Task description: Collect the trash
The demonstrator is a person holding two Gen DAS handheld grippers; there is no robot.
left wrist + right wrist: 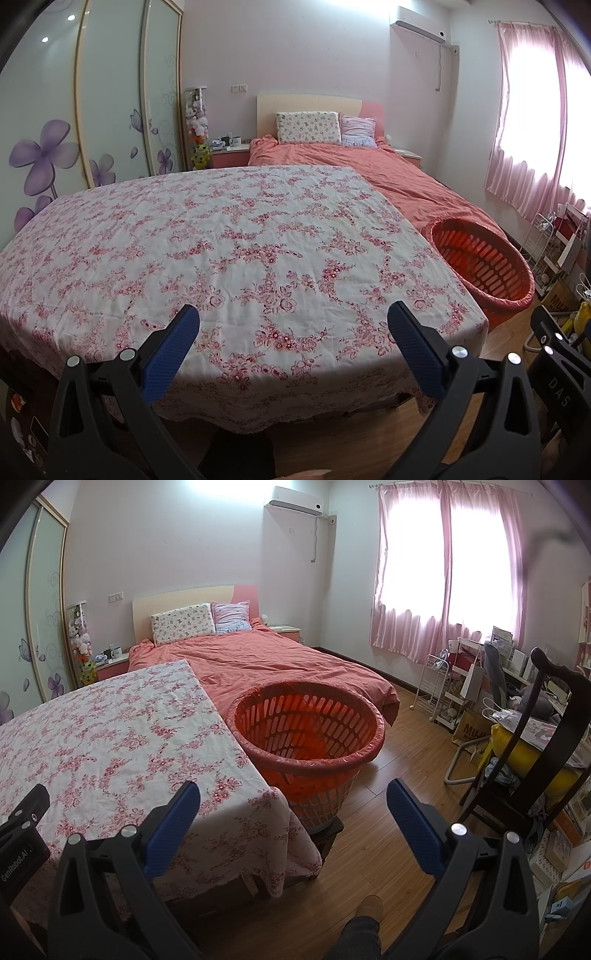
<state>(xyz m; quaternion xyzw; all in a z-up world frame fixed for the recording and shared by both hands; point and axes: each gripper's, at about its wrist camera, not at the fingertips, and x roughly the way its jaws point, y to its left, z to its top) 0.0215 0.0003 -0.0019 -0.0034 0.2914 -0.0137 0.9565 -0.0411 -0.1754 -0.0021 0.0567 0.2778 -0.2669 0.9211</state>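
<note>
At the near edge of a cloth-covered table, the left gripper (pixel 293 319) is held with its blue-padded jaws spread wide and nothing between them, above the floral tablecloth (pixel 236 243), which is seen bare of any litter. Beside it, the right gripper (pixel 293 799) is likewise held with jaws spread and empty, over the table's corner and the wooden floor (pixel 388 775), where a trouser leg and shoe (pixel 369 908) of the person are glimpsed. Just beyond the table's right-hand corner, a slatted basket (pixel 364 755) lined with a red bag is set on a low dark stand, touching or nearly touching the hanging cloth; whether anything lies inside cannot be told. Off to the right, a dark wooden chair (pixel 554 679) and a white wire rack (pixel 432 686) are crowded by clutter. Farther back, a bed (pixel 266 657) with a salmon-pink cover and two pillows is set against the wall, with pink curtains (pixel 443 572) drawn across a bright window and an air conditioner (pixel 295 501) mounted above.
</note>
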